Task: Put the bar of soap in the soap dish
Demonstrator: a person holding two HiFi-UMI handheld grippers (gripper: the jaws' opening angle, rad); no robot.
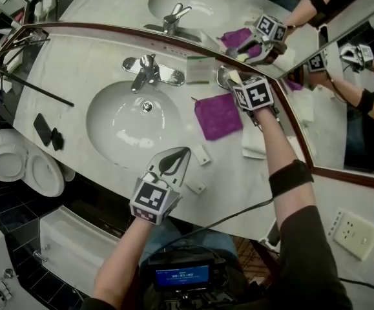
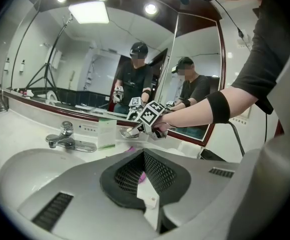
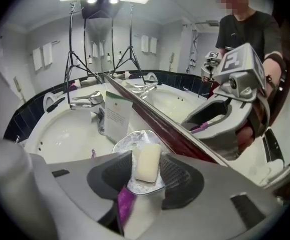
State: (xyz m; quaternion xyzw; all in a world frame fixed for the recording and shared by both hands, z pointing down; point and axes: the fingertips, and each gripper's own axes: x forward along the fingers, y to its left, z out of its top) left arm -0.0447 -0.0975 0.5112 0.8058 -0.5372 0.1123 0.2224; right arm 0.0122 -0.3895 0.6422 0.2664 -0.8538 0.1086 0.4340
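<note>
Though half behind fingers (image 3: 176,179), soap dish (image 3: 140,137)

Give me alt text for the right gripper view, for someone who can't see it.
The tongs grip a pale soap over a silvery dish on a white counter. A card, faucet and sink sit behind, a mirror at right.

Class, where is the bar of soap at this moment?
In the right gripper view, the bar of soap sits mid-frame between the right gripper's jaws, over the soap dish beside the mirror.
</note>
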